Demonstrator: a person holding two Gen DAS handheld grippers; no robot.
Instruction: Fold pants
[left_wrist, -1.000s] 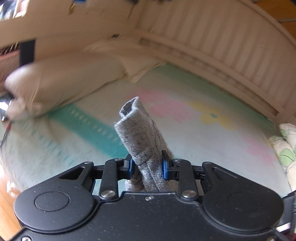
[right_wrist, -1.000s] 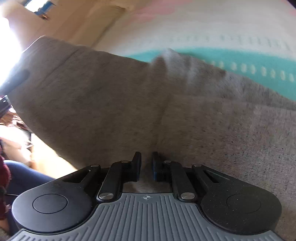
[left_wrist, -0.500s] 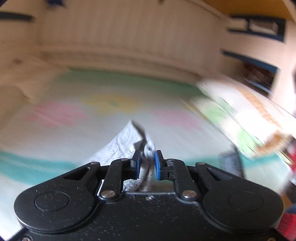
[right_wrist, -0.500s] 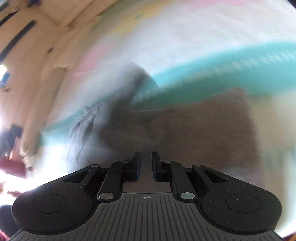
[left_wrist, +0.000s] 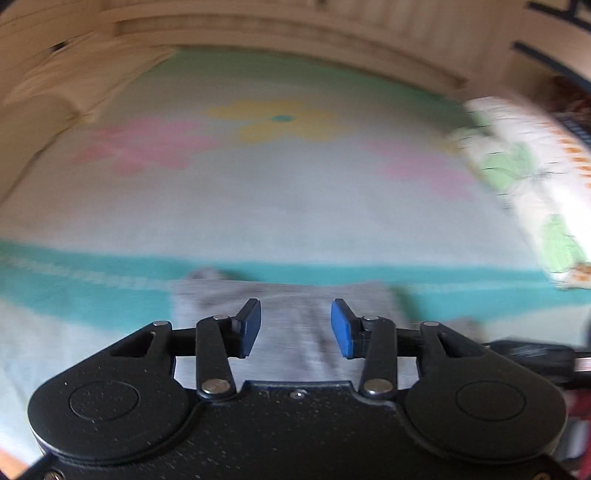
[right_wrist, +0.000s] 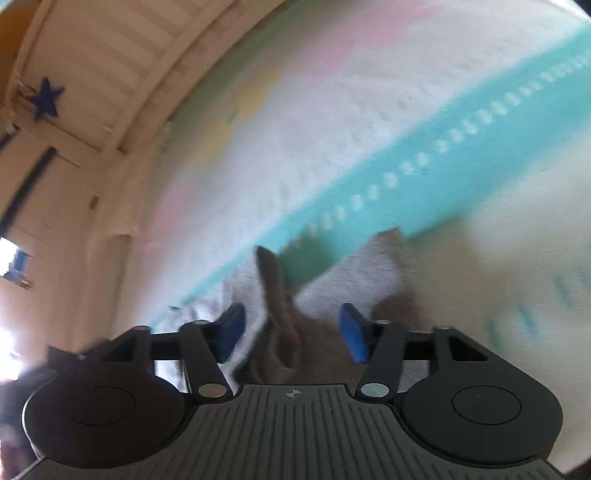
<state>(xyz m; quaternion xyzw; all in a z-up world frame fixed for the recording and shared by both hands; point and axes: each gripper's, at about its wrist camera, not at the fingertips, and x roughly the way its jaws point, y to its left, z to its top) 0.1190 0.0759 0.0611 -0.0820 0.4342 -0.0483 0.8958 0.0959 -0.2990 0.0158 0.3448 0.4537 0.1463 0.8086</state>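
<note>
The left gripper (left_wrist: 295, 325) has its fingers (left_wrist: 249, 326) spread and opening; the grey pants (left_wrist: 288, 306) lie flat on the bed (left_wrist: 258, 206) under the gap, untouched by either pad. Their far edge ends at the teal stripe (left_wrist: 92, 273), with broad bare bedding beyond up to the wooden wall (left_wrist: 295, 33); a flowered pillow (left_wrist: 524, 173) lies at the right. The right gripper (right_wrist: 291, 328) is also wide and opening: a raised fold of the pants (right_wrist: 280, 317) stands in the gap, clear of both fingers (right_wrist: 352, 332). Open bedding stretches ahead and right
</note>
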